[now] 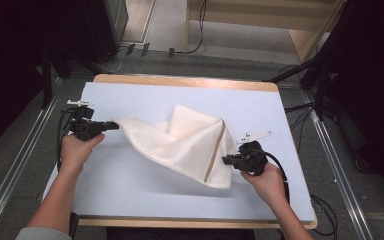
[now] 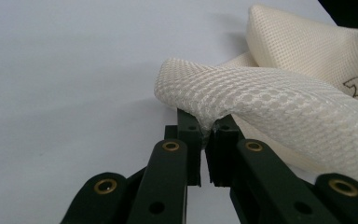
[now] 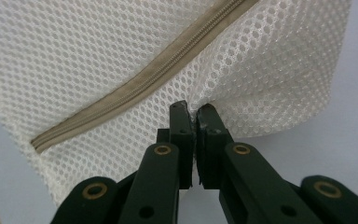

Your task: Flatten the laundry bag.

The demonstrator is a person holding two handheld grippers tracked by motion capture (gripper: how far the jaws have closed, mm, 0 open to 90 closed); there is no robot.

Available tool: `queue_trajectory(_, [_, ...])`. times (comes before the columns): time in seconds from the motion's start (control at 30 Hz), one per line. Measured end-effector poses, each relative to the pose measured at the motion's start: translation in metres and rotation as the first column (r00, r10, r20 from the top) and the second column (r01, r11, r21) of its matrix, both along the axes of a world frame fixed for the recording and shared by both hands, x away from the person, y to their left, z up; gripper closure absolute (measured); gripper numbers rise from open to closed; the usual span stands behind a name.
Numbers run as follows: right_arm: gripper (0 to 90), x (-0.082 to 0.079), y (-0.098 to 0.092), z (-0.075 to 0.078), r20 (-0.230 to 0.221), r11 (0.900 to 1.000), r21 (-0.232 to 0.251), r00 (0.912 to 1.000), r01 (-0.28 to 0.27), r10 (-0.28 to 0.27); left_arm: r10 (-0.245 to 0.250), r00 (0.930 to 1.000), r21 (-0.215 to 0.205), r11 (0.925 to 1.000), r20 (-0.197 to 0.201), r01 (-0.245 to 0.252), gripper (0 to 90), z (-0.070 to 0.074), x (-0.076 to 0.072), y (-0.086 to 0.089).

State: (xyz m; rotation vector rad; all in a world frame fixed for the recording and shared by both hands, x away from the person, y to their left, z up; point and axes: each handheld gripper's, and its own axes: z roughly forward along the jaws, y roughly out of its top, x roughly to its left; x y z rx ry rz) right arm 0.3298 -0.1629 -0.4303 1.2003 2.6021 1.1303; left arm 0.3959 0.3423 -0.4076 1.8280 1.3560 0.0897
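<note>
A lab-like recording room is showing here; a white worktop (image 1: 130,185) is sitting between metal floor rails (image 1: 17,165); cables (image 1: 180,50) are trailing across grey carpet (image 1: 170,20).

One white mesh laundry bag (image 1: 180,142) lay on one pale worktop (image 1: 130,180), at the centre of the high view. It carried one tan zip (image 3: 140,88). Two black grippers were there, the left gripper (image 1: 114,125) at nine o'clock and the right gripper (image 1: 226,160) at four o'clock, each with two fingers (image 2: 191,135) pinched together on the mesh. Two hands held them, one apiece.
</note>
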Motion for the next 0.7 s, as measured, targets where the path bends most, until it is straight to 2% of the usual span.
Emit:
queue_trajectory(0.07, [89.1,-0.005,0.002,-0.003,-0.010,1.000,-0.008,0.9998,-0.015,0.015,0.013,0.9998,0.027,0.9995,-0.013,-0.013,87.0,-0.001,0.000,0.008])
queue_trajectory(0.13, [89.2,-0.008,-0.001,-0.006,-0.025,1.000,-0.013,0.9996,-0.010,0.010,0.018,0.9997,0.033,0.9993,-0.019,-0.017,87.1,-0.002,0.000,0.011])
queue_trajectory(0.23, [89.2,-0.012,-0.006,-0.010,-0.046,1.000,-0.012,0.9988,-0.013,0.012,0.026,0.9988,0.026,0.9994,-0.041,-0.025,87.1,-0.006,-0.001,0.018])
queue_trajectory(0.33, [89.3,-0.017,-0.011,-0.013,-0.062,1.000,-0.013,0.9980,-0.008,0.007,0.032,0.9979,0.045,0.9986,-0.056,-0.029,87.1,-0.010,0.001,0.020])
queue_trajectory(0.53, [87.8,-0.015,-0.014,-0.017,-0.089,1.000,-0.025,0.9960,-0.010,0.007,0.034,0.9966,0.037,0.9988,-0.075,-0.031,87.0,-0.013,0.001,0.022])
queue_trajectory(0.6, [83.1,-0.014,-0.014,-0.017,-0.082,1.000,-0.022,0.9966,-0.012,0.011,0.028,0.9963,0.027,0.9993,-0.081,-0.026,86.8,-0.015,0.000,0.021])
queue_trajectory(0.63, [76.1,-0.013,-0.015,-0.014,-0.066,0.999,-0.030,0.9977,-0.016,0.014,0.019,0.9968,0.018,0.9997,-0.077,-0.018,86.6,-0.015,-0.001,0.020])
queue_trajectory(0.7, [70.2,-0.012,-0.017,-0.010,-0.043,0.999,-0.030,0.9990,-0.014,0.013,0.016,0.9972,0.015,0.9998,-0.073,-0.014,86.2,-0.014,-0.002,0.020])
